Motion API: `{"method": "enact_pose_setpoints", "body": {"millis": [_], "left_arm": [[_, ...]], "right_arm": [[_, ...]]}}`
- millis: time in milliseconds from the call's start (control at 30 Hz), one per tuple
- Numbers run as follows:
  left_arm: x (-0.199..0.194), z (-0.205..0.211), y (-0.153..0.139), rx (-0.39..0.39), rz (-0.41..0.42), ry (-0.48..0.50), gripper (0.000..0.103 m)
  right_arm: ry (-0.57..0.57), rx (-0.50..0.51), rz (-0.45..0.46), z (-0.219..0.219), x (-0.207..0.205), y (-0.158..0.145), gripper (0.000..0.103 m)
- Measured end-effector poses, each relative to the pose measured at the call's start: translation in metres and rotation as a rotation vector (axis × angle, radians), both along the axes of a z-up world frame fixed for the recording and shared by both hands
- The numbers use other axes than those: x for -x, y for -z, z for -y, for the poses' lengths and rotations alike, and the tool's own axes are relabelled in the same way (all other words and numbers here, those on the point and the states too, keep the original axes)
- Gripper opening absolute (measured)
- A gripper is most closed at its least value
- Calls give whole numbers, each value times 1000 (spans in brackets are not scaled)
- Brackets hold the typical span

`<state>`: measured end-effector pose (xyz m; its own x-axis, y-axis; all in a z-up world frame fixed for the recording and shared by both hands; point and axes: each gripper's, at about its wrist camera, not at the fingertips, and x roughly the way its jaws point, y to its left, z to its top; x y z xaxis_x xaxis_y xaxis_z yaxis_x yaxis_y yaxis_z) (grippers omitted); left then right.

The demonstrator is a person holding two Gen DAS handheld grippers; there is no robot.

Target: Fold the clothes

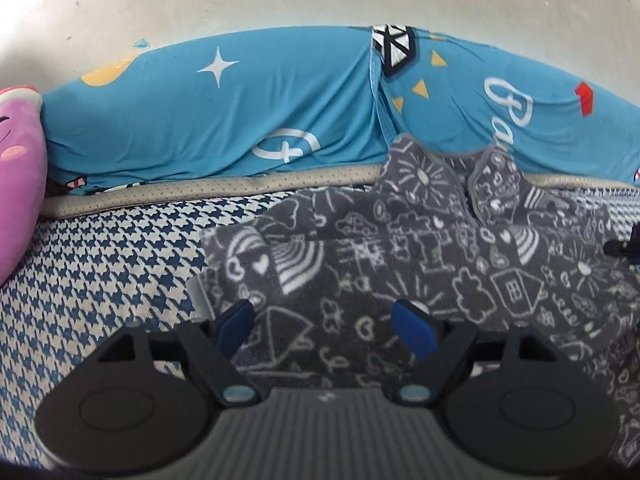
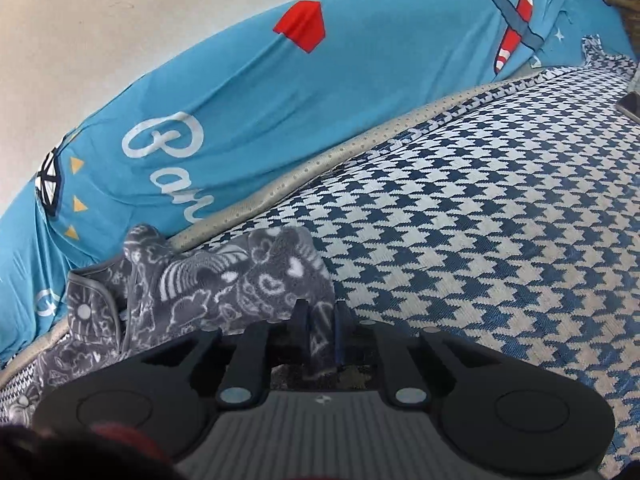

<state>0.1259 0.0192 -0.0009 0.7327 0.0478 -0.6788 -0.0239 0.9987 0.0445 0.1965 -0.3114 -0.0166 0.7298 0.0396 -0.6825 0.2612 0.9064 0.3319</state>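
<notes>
**Grey printed garment part-bunched on bed, right gripper clamped on its edge**

Grey doodle-print garment (image 1: 420,264) lies on the houndstooth bed cover (image 1: 100,280), near the bed's far edge, its top resting against the blue pillow (image 1: 200,112). It is rumpled, layers overlapping, collar or hood end poking up at the back. No neat flat stack visible, so folding looks unfinished; which folds are already in cannot be told from these views. Flattening and squaring off appear to be left.

Left gripper (image 1: 326,326): fingers apart, blue pads either side of the fabric, hovering over or just on its near part, nothing pinched.
Right gripper (image 2: 322,334): fingers nearly together, clamped on a strip of the garment's right-hand edge (image 2: 240,280).

Writing: white script on the pillow, reads "Ba..." in the left view and "Bar..." or "Ban..." in the right, the rest hidden by the garment. No brand label legible on the garment. Pink plush toy (image 1: 18,184) at the bed's left edge.
</notes>
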Motion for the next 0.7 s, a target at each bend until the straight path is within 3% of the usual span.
{"method": "enact_pose_setpoints", "body": {"millis": [33,367,700], "left_arm": [[-1,2,1,-20,-4,2,80],[-2,-1,0,-8,-4,-16,81],[4,4,-5,-18,10,-14,81]], "right_arm": [[7,-17,2,3,1,-2,17],[-34,-90,-1,14,15,-21,21],[-156,-45,-50,2,38,-29,42]]}}
